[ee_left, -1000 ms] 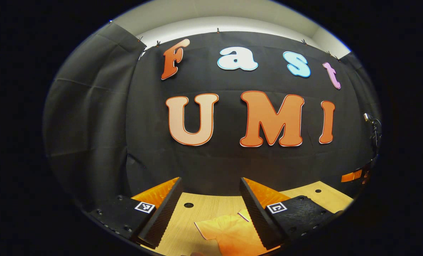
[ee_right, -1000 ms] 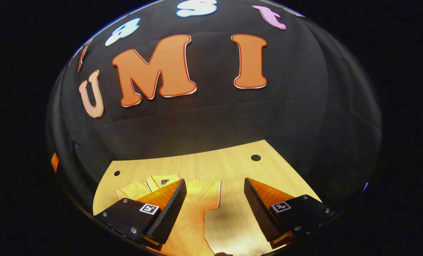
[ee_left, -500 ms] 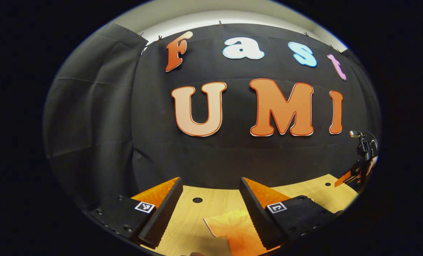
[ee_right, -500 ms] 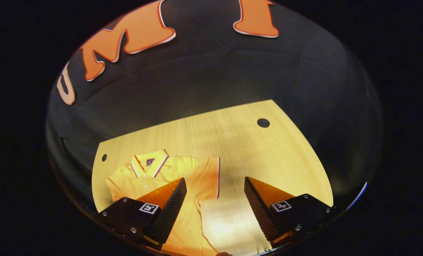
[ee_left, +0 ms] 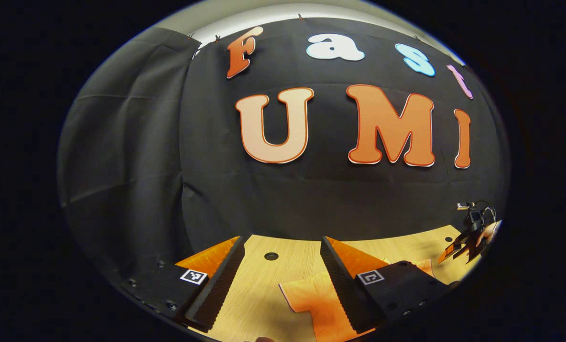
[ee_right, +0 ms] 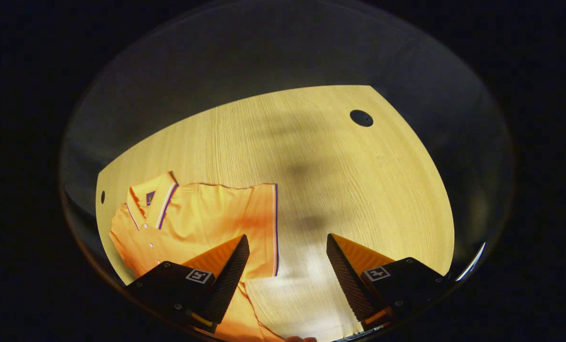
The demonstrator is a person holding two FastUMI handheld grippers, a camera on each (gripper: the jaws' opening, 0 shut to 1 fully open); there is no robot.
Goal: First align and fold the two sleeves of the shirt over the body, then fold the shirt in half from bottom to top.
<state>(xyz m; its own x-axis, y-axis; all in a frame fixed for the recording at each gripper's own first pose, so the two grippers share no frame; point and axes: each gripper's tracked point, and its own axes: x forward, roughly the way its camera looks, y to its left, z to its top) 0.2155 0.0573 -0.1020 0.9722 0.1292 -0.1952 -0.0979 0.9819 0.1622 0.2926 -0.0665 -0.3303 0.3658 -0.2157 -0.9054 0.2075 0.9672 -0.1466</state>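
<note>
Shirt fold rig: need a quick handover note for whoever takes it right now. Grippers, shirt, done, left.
Left gripper: jaws open, empty, above the table's near edge, with one sleeve of the shirt lying flat between them.
Right gripper: jaws open, empty, over the other sleeve, whose trimmed cuff lies between them.
Shirt: orange polo, flat on the wooden table, collar toward the far edge, both sleeves spread out.
Done: nothing folded yet.
Left: fold both sleeves over the body, then fold bottom to top.
</note>
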